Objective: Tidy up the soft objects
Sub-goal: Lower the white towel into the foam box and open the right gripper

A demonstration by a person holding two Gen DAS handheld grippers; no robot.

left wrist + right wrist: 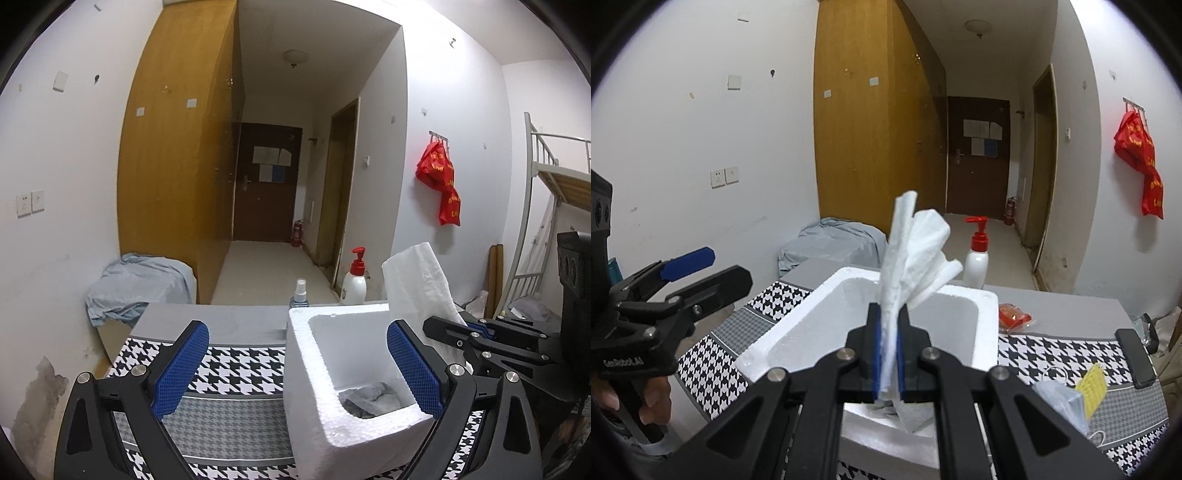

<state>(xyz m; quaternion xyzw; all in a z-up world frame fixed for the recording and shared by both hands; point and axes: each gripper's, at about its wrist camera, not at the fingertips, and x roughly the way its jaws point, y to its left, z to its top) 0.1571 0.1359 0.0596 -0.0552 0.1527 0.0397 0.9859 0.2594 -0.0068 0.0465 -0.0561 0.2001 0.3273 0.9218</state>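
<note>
the houndstooth tablecloth [1071, 354] is flat woven print. on it stands the foam box [820, 328], rigid and grainy, with a grey cloth [369, 400] crumpled at its bottom. the right gripper [888, 354] is clamped tight on a white tissue [916, 254], thin and creased, fanned upright above the box's near wall. best to carry it over the hollow before letting go. the left gripper [299, 369] gapes wide, holding nothing, straddling the box.
</note>
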